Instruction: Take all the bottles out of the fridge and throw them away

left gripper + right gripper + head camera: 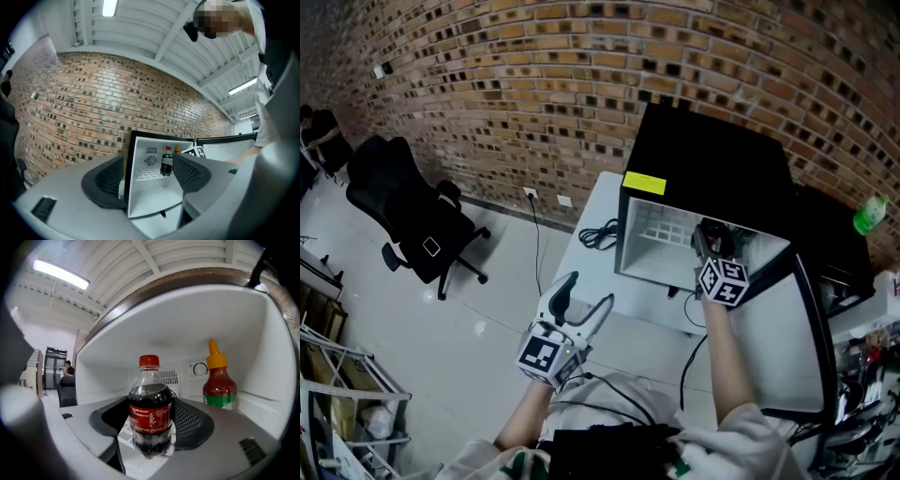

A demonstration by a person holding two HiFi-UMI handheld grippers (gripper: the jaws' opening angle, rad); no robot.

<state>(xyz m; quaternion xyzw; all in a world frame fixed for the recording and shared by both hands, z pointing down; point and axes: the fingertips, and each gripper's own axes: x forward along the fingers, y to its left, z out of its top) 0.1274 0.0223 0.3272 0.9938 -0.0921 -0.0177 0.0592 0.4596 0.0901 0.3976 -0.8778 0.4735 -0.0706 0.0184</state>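
Inside the fridge (649, 246), your right fingers (192, 425) squeeze the cola bottle (150, 414) at its label. It looks full, heavy and slippery, so hold its middle tight. Your left fingers (187, 171) are open and empty.

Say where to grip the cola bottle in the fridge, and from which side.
Grip the cola bottle round its labelled middle, coming level through the open front of the fridge, one jaw each side. It is upright, widest and straight-sided there; the neck tapers. The sauce bottle stands clear at its right.
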